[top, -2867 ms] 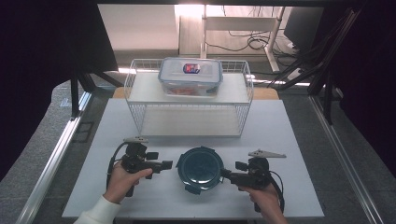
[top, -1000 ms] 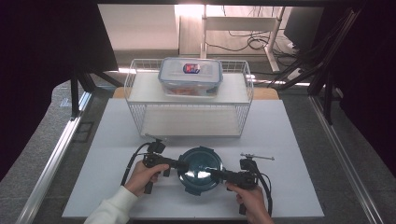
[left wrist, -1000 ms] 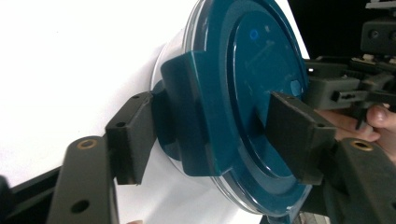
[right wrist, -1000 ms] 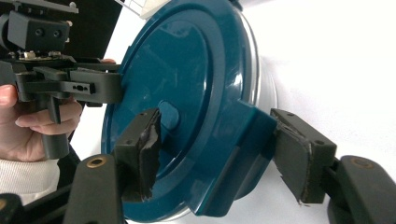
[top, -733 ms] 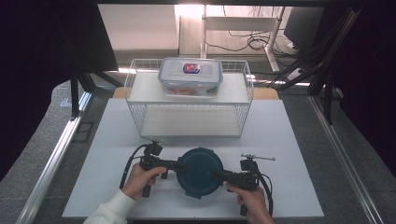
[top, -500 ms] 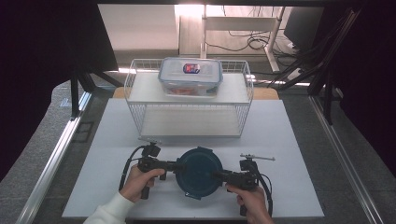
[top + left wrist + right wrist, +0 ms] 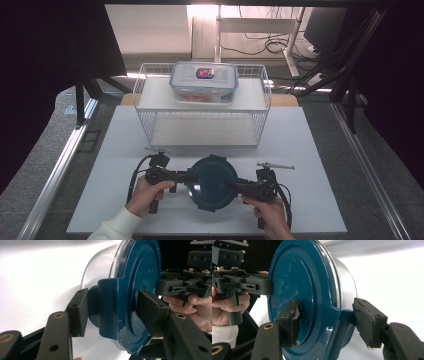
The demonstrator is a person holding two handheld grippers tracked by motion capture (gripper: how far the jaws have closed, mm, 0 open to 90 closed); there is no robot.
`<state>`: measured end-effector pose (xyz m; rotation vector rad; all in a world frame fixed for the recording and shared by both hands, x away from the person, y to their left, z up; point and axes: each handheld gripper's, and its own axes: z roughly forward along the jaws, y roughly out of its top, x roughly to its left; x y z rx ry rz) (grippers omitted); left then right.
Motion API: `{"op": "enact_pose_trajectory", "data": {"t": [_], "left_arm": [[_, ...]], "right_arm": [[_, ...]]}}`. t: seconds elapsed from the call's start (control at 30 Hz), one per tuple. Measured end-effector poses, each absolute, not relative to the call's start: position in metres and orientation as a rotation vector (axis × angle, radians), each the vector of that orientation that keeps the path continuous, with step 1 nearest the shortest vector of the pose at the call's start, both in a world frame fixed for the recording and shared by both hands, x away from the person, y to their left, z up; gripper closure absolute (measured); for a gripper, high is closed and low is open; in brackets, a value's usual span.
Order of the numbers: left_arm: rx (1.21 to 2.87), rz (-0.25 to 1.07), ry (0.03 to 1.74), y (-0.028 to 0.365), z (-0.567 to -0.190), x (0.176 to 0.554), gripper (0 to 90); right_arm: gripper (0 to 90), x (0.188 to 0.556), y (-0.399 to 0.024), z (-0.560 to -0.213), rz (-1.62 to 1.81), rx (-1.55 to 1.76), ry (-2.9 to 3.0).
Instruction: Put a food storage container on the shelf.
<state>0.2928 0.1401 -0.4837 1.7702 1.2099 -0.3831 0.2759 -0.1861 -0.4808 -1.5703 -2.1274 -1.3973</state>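
Open white table [image 7: 110, 150] to the left and right of the wire rack [image 7: 202, 107], and bare surface at both front corners. Between the rack's front and the blue-lidded round container [image 7: 212, 182], only a narrow free strip. Blocked at front centre by the container itself, with the left gripper [image 7: 186, 176] on one side tab and the right gripper [image 7: 234, 187] on the opposite one. On the rack's top shelf, a clear lidded box [image 7: 204, 81] in the middle, free space beside it. Lower shelf open from the front.
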Motion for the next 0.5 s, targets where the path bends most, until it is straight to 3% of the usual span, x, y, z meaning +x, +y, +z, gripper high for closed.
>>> {"op": "enact_pose_trajectory", "data": {"t": [0.5], "left_arm": [[1.773, -0.354, 1.193, 0.139, -0.467, 0.297, 44.8]], "right_arm": [[40.3, 0.284, -0.187, -0.463, -1.438, -1.527, -2.180]]}}
